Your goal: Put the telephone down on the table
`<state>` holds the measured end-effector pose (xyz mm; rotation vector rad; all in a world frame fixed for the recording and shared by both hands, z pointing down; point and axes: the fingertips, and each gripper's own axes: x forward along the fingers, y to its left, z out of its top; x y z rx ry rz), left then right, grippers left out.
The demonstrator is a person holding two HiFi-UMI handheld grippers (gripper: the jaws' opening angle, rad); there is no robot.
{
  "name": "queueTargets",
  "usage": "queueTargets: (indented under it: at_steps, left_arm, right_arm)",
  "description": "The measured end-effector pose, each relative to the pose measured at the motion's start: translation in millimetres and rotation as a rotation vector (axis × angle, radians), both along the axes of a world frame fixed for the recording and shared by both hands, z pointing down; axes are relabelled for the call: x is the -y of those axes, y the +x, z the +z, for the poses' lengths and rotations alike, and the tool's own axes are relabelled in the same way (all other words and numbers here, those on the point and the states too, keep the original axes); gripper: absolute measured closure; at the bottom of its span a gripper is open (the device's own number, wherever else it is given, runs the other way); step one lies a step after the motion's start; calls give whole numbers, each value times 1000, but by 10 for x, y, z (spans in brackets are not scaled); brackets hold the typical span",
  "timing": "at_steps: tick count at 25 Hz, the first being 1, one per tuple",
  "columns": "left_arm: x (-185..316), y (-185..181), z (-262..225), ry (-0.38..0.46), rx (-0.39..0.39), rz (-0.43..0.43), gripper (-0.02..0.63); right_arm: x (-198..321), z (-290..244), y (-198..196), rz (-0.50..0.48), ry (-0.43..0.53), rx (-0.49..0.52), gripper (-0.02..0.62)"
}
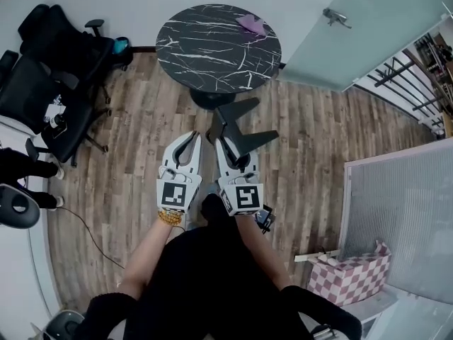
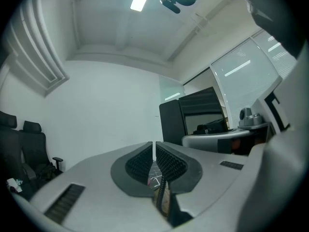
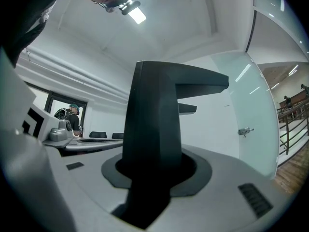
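Black telephone [image 1: 249, 140] just short of table [image 1: 205, 55] rim

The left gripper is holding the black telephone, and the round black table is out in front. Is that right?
Not quite. The right gripper holds the black telephone, not the left one: the right gripper view shows its jaws clamped on it. The left gripper is shut with nothing in it. The round black table is out in front, as you said.
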<state>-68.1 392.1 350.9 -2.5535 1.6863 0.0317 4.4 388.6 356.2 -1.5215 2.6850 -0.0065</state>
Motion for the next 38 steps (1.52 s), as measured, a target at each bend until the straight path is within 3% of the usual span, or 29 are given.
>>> queueTargets:
  at_steps: [11, 20, 38]
  left_arm:
    - [824, 314, 34, -28, 1, -60, 578]
    - [1089, 194, 270, -95, 0, -131, 578]
    - [2228, -187, 269, -71, -47, -130, 578]
  right_arm:
    - [929, -21, 300, -33, 33, -11, 428]
    - [1260, 167, 220, -93, -4, -18, 428]
    - [2287, 167, -126, -98, -4, -43, 429]
